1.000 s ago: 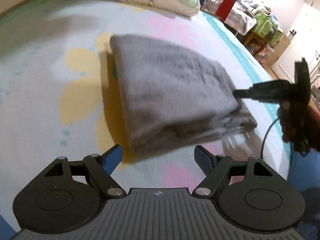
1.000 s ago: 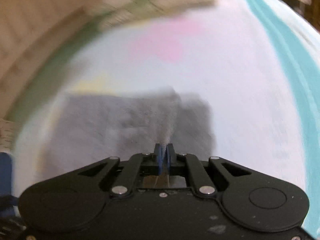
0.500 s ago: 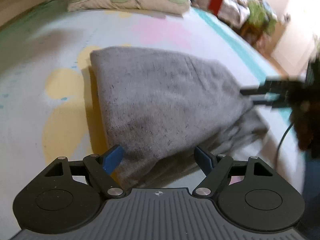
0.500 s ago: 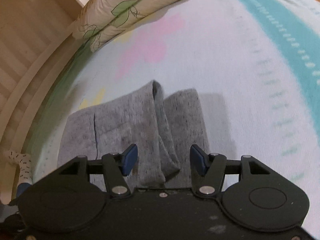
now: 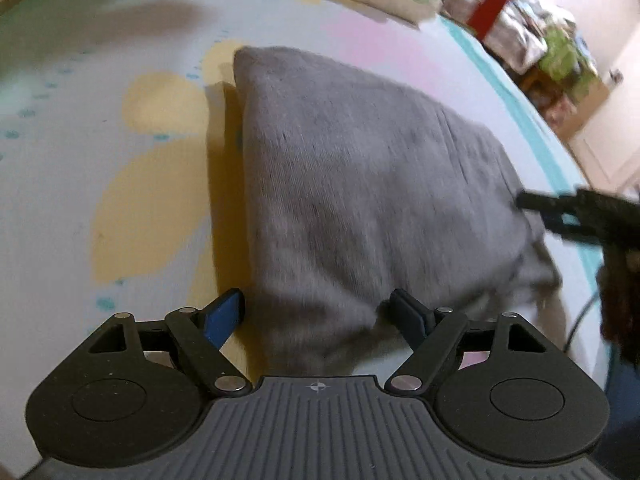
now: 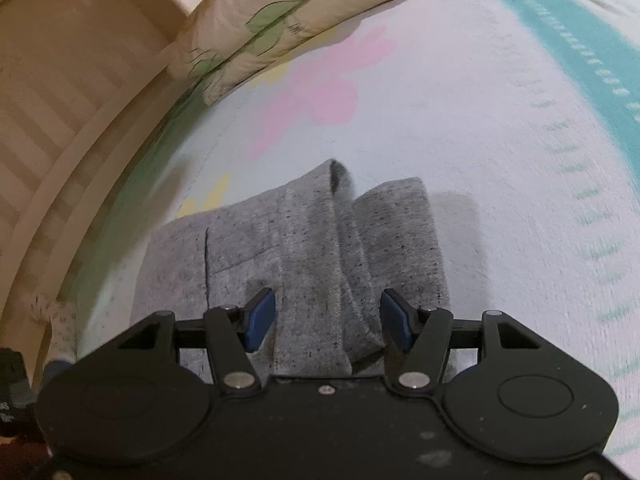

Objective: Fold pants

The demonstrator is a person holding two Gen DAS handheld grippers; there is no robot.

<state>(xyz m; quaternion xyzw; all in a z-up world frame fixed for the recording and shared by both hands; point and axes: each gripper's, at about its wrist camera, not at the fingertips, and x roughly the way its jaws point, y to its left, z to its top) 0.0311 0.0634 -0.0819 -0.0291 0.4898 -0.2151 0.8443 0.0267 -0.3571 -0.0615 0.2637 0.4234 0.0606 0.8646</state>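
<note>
With the grey pants [image 5: 360, 192] folded into a thick bundle on the bedsheet [image 5: 100, 160] below the pillows [image 6: 288, 28], both the left gripper [image 5: 320, 312] and right gripper [image 6: 328, 316] stand apart and empty, so pressing the loose top flap flat would probably tidy the fold.

Left tool [image 5: 318, 312] and right tool [image 6: 328, 320] both angle downward, jaws spread wide.

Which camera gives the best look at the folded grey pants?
The left wrist view: the folded grey pants show nearly whole, though blurred. The right wrist view shows only their near end, sharper, with layered folds.
</note>
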